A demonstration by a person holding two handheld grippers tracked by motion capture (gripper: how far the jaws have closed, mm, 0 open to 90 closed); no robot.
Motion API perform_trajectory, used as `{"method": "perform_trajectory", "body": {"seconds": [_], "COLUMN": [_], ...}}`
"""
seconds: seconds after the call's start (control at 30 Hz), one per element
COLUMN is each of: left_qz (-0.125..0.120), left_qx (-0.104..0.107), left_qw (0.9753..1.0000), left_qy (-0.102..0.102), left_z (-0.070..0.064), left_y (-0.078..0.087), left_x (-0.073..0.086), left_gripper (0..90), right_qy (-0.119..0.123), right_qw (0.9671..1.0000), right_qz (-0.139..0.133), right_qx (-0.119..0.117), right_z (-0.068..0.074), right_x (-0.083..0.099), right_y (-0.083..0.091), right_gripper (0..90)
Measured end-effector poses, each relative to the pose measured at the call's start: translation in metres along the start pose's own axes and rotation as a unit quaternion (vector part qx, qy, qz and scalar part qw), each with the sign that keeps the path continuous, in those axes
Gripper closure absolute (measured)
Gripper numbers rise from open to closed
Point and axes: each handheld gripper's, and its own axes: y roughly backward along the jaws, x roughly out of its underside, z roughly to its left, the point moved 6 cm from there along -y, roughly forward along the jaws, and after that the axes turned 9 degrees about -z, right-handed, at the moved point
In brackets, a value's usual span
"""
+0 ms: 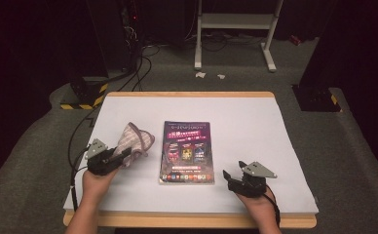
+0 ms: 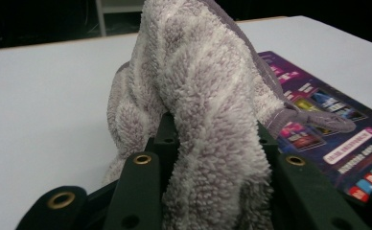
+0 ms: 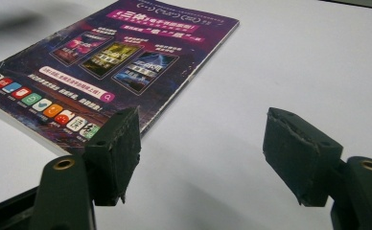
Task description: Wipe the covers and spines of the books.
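Gripping state, left: the left gripper (image 1: pixel 123 155) was seen clenched on a fold of the towel (image 1: pixel 137 139), pile bulging up between its jaws in the left gripper view.
Gripping state, right: the right gripper (image 1: pixel 233 174) was held released, jaws wide apart, nothing between them.
Towel position: bunched on the table (image 1: pixel 255 122), just left of the magazine (image 1: pixel 187 151), one hemmed corner (image 2: pixel 318 120) lying over the magazine's edge.
Magazine position: flat at mid-table, its near right corner just beside the right gripper.
Risk, drag: the magazine was judged likely to be shifted if the towel were swept across it unpinned.
Risk, grasp: only a fold was held; the towel could be pulled free under sideways load.
Risk, snag: the loose corner might be caught under the cover and a page lifted or creased.
Risk, right side: the open jaws could nudge the magazine's corner if lowered carelessly.
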Motion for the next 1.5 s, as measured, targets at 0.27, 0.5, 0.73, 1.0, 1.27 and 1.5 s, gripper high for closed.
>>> {"method": "perform_trajectory", "body": {"seconds": [0.27, 0.5, 0.73, 1.0, 1.27, 1.5], "left_qz": [-0.001, 0.035, 0.088, 0.102, 0.109, 0.111], "left_qx": [0.050, 0.096, 0.110, 0.105, 0.113, 0.118], "left_qw": [0.9985, 0.9931, 0.9868, 0.9850, 0.9836, 0.9820], "left_qy": [-0.023, -0.058, -0.081, -0.091, -0.088, -0.097], "left_z": [-0.041, -0.083, -0.101, -0.107, -0.119, -0.138], "left_y": [-0.008, -0.024, -0.039, -0.050, -0.062, -0.074], "left_x": [-0.003, 0.010, 0.034, 0.041, 0.041, 0.039], "left_gripper": [65.8, 65.5, 65.2, 64.8, 64.5, 64.0], "right_qy": [-0.005, -0.001, -0.003, -0.002, -0.009, -0.002], "right_qw": [1.0000, 1.0000, 1.0000, 1.0000, 0.9999, 0.9999], "right_qz": [-0.001, 0.000, -0.001, -0.002, -0.004, 0.006], "right_qx": [0.005, 0.006, 0.006, 0.008, 0.012, 0.011], "right_z": [-0.005, -0.005, -0.005, -0.006, -0.012, -0.010], "right_x": [0.001, 0.001, 0.000, -0.001, -0.005, -0.004], "right_y": [0.002, 0.001, 0.001, 0.000, -0.004, -0.007], "right_gripper": [29.4, 29.6, 29.5, 29.8, 30.4, 30.7]}}
